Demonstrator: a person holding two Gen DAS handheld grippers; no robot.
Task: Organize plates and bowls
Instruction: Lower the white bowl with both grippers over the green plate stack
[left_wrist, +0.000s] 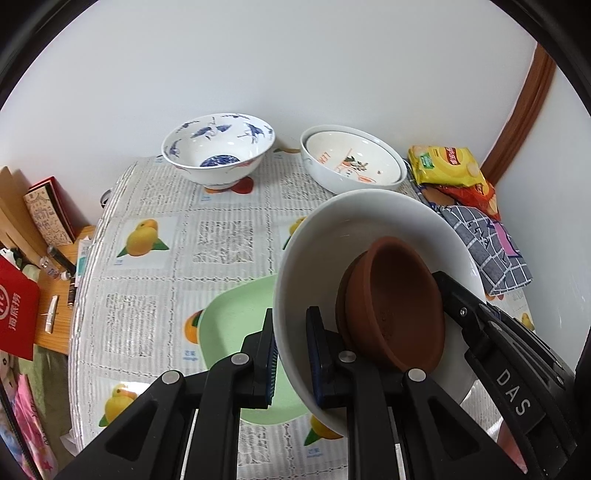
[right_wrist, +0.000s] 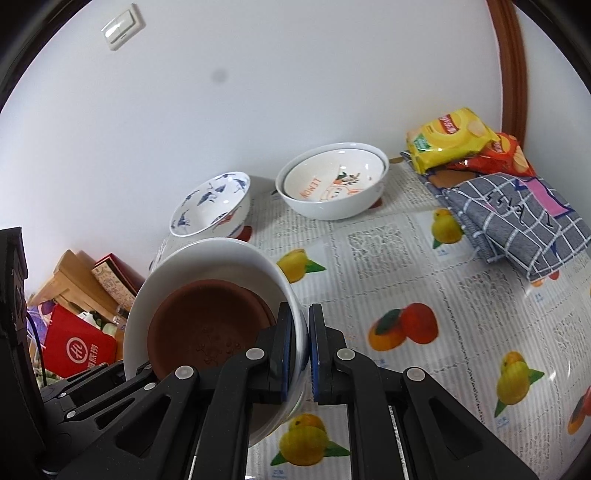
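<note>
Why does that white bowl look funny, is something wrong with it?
The white bowl is tipped steeply, pinched at opposite rims by the left gripper and right gripper. The brown dishes inside lean against its wall and might slide out. Nothing looks spilled or broken.

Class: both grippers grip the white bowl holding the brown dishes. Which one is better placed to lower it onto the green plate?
Left. The left gripper clamps the white bowl directly above the green plate; the right gripper grips the opposite rim.

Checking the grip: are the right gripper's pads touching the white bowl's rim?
Touching. The right wrist view shows the right gripper pinching the white bowl wall between both pads.
</note>
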